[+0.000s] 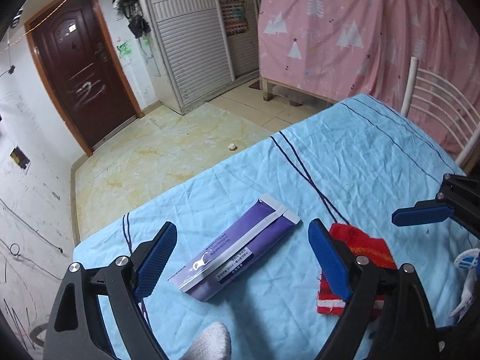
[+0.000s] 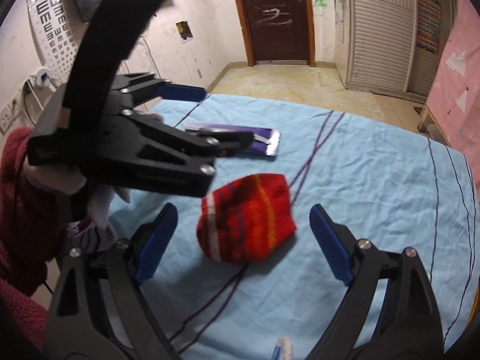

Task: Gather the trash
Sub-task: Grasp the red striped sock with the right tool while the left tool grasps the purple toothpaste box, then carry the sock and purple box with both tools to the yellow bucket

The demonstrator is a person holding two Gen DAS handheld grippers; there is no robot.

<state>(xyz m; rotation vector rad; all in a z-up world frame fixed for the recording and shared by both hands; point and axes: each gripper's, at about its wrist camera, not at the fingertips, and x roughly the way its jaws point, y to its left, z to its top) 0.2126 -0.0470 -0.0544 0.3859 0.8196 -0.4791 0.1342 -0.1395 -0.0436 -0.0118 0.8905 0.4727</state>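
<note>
On the counter (image 1: 375, 156), which a light blue cloth covers, the left wrist view shows a purple packet (image 1: 237, 249) lying flat between the two blue fingers of the left gripper (image 1: 243, 258). These fingers stand wide apart and hold nothing; the packet is close to them but I cannot tell if it touches. Just right of the packet lies a red knitted piece (image 1: 363, 249), partly behind the right finger. Dark yarn (image 1: 303, 165) runs from it toward the far edge of the counter. At the right edge one blue finger of the right gripper (image 1: 423, 216) comes into the picture. On the floor (image 1: 156, 156) beyond the counter is a small pale scrap (image 1: 232, 147), with a brown door (image 1: 81, 69) far behind.

From the right wrist view, the right gripper (image 2: 243, 240) has its fingers wide apart, with the red knitted piece (image 2: 246, 219) lying between them on the cloth, touching neither. The left gripper (image 2: 210, 117) is at the left and farther, its fingers apart over the near end of the purple packet (image 2: 267, 141). Yarn (image 2: 318, 147) goes on from the red piece to the far side.
</note>
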